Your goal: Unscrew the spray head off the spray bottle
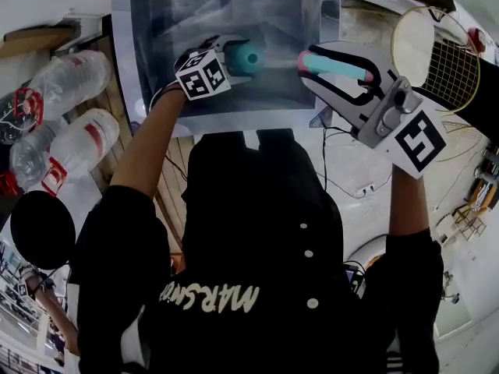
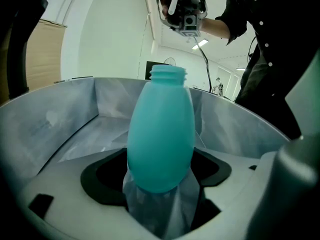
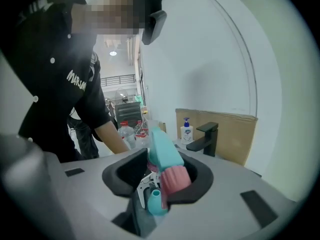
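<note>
From the head view the left gripper [image 1: 236, 56] hides most of the spray bottle [image 1: 251, 59]; the clear bottles [image 1: 70, 76] are cut off at the picture's left edge.

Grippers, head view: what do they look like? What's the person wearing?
Both the left gripper and right gripper are pale grey plastic with black trim, each carrying a white cube with black square markers. The person wears a black short-sleeved top with white buttons and lettering.

Smooth matt plastic bottle [image 2: 160, 139]; dull metal sink [image 1: 156, 37].
</note>
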The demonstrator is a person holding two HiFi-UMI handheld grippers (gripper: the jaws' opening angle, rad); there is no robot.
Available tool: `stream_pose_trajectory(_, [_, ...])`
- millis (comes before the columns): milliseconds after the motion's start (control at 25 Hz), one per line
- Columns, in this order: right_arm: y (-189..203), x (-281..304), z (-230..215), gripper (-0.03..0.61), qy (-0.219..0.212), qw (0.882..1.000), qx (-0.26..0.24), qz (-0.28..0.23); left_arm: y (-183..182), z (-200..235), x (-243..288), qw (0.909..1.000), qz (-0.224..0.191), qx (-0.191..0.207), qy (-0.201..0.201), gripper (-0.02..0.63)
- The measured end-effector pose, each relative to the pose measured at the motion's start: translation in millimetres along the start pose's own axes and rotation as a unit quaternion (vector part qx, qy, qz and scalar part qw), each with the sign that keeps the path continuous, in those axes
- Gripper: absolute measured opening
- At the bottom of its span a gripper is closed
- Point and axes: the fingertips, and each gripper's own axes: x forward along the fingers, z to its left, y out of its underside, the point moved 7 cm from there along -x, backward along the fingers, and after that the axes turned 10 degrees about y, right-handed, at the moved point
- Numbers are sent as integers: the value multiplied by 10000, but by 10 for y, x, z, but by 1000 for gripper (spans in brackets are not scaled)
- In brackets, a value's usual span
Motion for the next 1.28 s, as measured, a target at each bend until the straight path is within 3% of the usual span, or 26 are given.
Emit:
stream_pose_trajectory(240, [-35,-304,-86,148,554,9982,220,-92,-7,-72,-102,9996,240,-45,-127,390])
stream_pose_trajectory(360, [53,-453,-175,149,1027,9942,271,-145,19,-101,-338,9962,649,-92,-574,388])
stream_pose_trajectory(440, [173,-559,-264,149,1313,9907,359,-92,-23,-131,-581,9927,623,-234,-1009,378])
stream_pose_trajectory(600, [280,-677,-374,149,1836,9822,389,-92,-196,-320,-1143,9799,257,-371,-1944,224])
stream_pose_trajectory(680, [281,-751,-425,149,2078,9774,362,-147,-322,-441,-1439,9653,164,-247,-2595,89])
stream_pose_trajectory(760, [269,-845,-487,149,2243,9733,420,-228,-476,-569,-1727,9431,99,-121,-3323,27])
stream_pose_trajectory(880, [216,-1006,-580,149,2409,9693,412,-256,-783,-768,-2097,9145,-364,-206,-4025,25])
stream_pose_trajectory(1080, [-11,-1276,-599,149,2690,9609,305,-581,-1312,-1180,-2634,8862,-1379,-395,-4405,25])
stream_pose_trajectory(1280, [-165,-1506,-584,149,2992,9489,396,-922,-1474,-1563,-3023,8543,-1800,-479,-4853,25])
